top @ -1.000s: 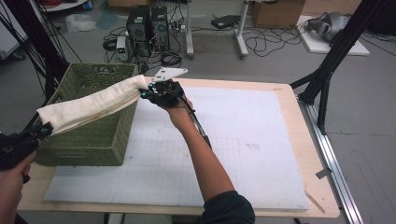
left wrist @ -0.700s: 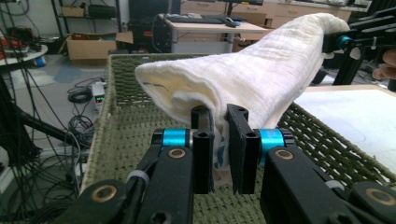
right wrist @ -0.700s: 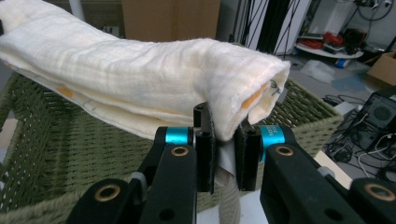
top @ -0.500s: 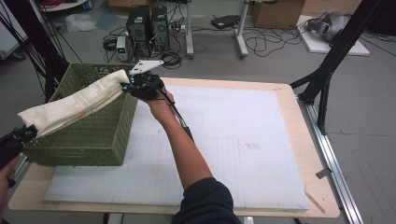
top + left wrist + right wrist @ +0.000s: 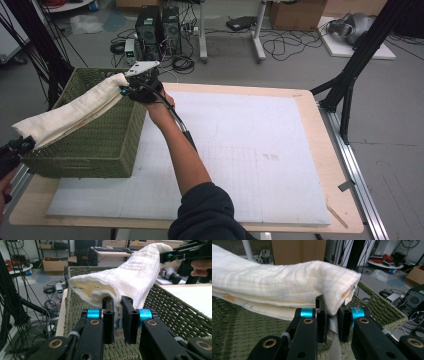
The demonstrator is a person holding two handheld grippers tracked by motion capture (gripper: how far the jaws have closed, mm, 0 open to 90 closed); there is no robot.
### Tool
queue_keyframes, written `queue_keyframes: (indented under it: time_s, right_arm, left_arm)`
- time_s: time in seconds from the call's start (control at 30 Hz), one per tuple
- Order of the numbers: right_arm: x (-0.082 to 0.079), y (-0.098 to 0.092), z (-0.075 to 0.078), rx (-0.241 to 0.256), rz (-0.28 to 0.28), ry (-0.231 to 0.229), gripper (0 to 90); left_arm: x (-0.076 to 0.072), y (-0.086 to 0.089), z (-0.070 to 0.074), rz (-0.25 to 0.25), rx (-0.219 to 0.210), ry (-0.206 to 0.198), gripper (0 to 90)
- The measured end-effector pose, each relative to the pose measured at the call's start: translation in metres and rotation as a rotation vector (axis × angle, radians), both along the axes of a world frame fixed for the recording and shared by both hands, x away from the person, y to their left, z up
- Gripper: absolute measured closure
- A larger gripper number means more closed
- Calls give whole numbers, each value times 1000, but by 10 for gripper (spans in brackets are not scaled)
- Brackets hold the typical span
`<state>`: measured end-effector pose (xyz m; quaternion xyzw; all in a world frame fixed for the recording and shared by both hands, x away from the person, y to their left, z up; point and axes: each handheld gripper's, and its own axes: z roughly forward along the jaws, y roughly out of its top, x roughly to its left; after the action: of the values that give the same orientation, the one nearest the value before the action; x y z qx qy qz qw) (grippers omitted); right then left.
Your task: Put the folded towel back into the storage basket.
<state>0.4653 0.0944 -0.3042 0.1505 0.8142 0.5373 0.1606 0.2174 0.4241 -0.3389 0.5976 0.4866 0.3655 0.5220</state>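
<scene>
Towel [image 5: 75,112]: cream, folded into a long thick roll, held in the air over a green woven basket [image 5: 95,145], stretched between two grippers. Its far end sits above the basket's far right corner; its near end hangs past the basket's near left edge. A small orange mark shows on the fold in the right gripper view [image 5: 345,293].

Table [image 5: 320,210]: pale wood, covered by a large white mat [image 5: 250,150] with a faint grid. The basket stands on the table's left part, partly on the mat.

Basket: rectangular, open-topped, with the towel above its opening and not resting inside, as far as the high view shows.

Right arm: dark sleeve [image 5: 207,210], reaching forward across the mat to the basket's far corner.

Right gripper [image 5: 131,90]: black with blue collars, jaws closed on the towel's far end; cloth is pinched between them in its own view [image 5: 332,315].

Left gripper [image 5: 20,146]: at the table's near left edge, jaws clamped on the towel's near end, cloth caught in the narrow gap [image 5: 117,320].

Floor beyond the table: computer towers [image 5: 160,25], loose cables, cardboard boxes.
</scene>
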Motion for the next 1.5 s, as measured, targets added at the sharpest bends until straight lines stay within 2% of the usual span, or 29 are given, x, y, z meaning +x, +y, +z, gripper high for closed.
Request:
queue_keyframes:
  time_s: [0.4, 0.5, 0.57, 0.6, 0.63, 0.67, 0.7, 0.8, 0.87, 1.1, 1.17, 1.23, 1.33, 1.37, 1.5]
  right_arm:
    - [5, 15, -5, -18, -39, -14, 819]
    - [6, 18, -7, -23, -49, -9, 819]
    - [7, 21, -10, -42, -64, -14, 796]
    - [7, 22, -12, -55, -80, -6, 728]
    - [9, 23, -15, -67, -93, -6, 622]
    - [10, 23, -16, -79, -110, -4, 563]
    - [10, 22, -17, -83, -116, 4, 518]
    - [10, 16, -12, -68, -110, 1, 495]
    - [8, 12, -6, -64, -99, -20, 491]
    - [0, -18, 13, -33, -100, -48, 449]
    - [-3, -30, 18, -29, -98, -52, 436]
    - [-5, -44, 24, -31, -103, -55, 418]
    - [-9, -68, 32, -12, -109, -41, 375]
    - [-10, -77, 34, -4, -108, -23, 356]
    - [-17, -111, 39, -10, -133, -20, 286]
  left_arm:
    - [4, 1, -4, 9, 13, 13, 806]
    - [8, 0, -6, 20, 23, 30, 796]
    - [12, 0, -8, 17, 27, 61, 709]
    - [13, 1, -9, 18, 29, 63, 635]
    - [13, 1, -10, 25, 27, 56, 548]
    - [12, 2, -8, 35, 25, 41, 474]
    - [9, 3, -6, 38, 21, 22, 438]
    - [6, 3, 0, 32, 21, -9, 412]
    - [4, 2, 3, 26, 24, -24, 413]
    - [6, -9, 2, 0, 11, -28, 414]
    - [8, -13, 3, -15, -7, -31, 405]
    - [10, -19, 5, -40, -47, -35, 388]
    - [15, -32, 7, -75, -62, -23, 315]
    - [17, -37, 8, -88, -61, -20, 288]
    - [23, -58, 9, -138, -75, -17, 205]
